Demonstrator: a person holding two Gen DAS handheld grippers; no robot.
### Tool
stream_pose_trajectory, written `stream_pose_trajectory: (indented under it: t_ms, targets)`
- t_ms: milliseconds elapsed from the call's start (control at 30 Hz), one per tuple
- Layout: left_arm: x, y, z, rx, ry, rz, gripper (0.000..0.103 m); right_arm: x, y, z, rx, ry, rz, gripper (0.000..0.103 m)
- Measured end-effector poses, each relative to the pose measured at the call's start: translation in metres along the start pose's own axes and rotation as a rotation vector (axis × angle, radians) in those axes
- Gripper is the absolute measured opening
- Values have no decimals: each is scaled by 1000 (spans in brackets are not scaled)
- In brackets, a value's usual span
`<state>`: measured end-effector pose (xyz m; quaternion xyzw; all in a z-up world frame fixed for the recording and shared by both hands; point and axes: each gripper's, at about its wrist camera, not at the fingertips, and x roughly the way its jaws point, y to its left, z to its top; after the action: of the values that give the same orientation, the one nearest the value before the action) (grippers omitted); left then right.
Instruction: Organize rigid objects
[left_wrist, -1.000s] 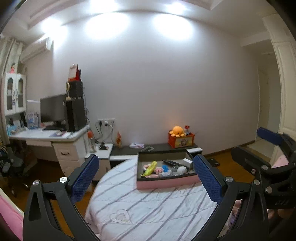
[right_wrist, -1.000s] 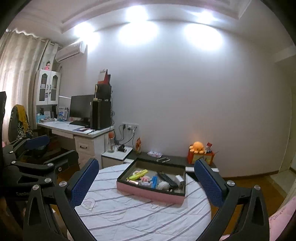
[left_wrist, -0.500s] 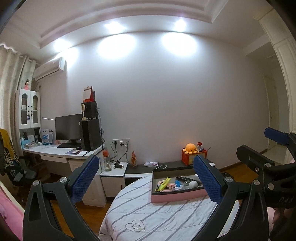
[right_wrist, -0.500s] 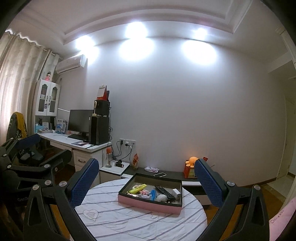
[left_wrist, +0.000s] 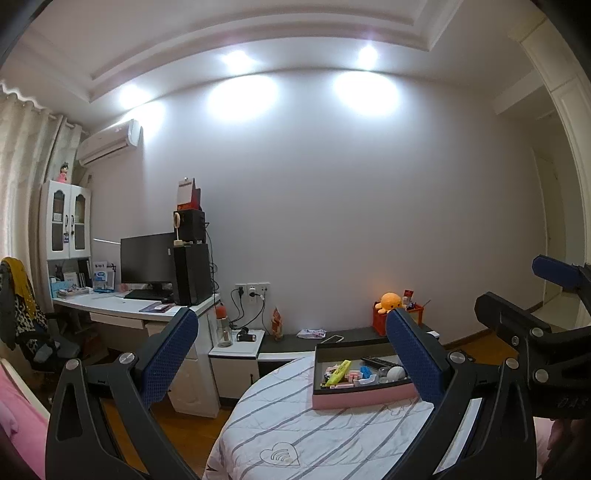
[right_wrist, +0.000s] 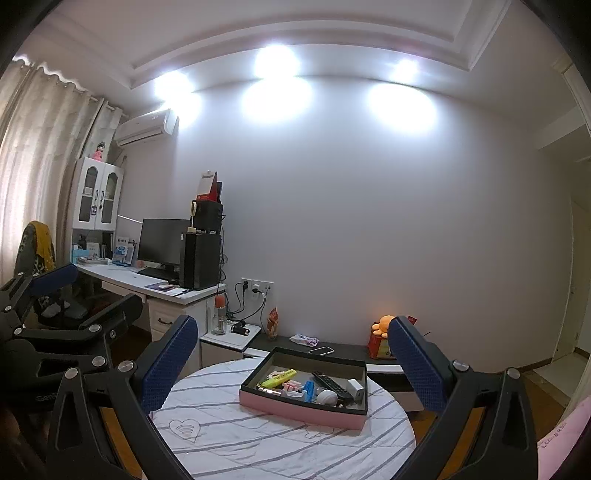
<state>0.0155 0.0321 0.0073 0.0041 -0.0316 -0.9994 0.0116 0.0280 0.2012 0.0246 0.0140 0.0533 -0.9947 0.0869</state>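
Note:
A pink box (left_wrist: 360, 397) (right_wrist: 295, 406) with a dark inside stands on a round table under a striped white cloth (left_wrist: 314, 432) (right_wrist: 258, 439). In it lie several small things: a yellow highlighter (left_wrist: 340, 371) (right_wrist: 280, 377), a black remote (right_wrist: 331, 385), a white round object (right_wrist: 327, 397) and a white block (right_wrist: 355, 388). My left gripper (left_wrist: 291, 354) is open and empty, held well back from the box and above table height. My right gripper (right_wrist: 293, 360) is open and empty too, likewise far short of the box. Each gripper shows at the edge of the other's view.
A white desk (right_wrist: 159, 290) with a monitor (right_wrist: 162, 242) and a black computer tower (right_wrist: 199, 260) stands at the left. A low dark shelf (right_wrist: 343, 350) behind the table carries an orange plush octopus (left_wrist: 392, 301), a red box and a phone (right_wrist: 320, 350). A chair (left_wrist: 22, 314) is far left.
Both grippers have pulled back and tilted upward: the box and table look smaller and lower in both views, and more ceiling shows. Both stayed open.

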Motion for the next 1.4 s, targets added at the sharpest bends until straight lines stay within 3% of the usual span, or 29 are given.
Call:
stream_pose_trajectory:
  t_ms: [667,1400]
  targets:
    - [13,0,-4,-1,47,0,103,4,1,-7,-3,21,-33,103]
    - [20,-2,2,-20,23,-6,103,5,-5,-1,0,2,-73,103]
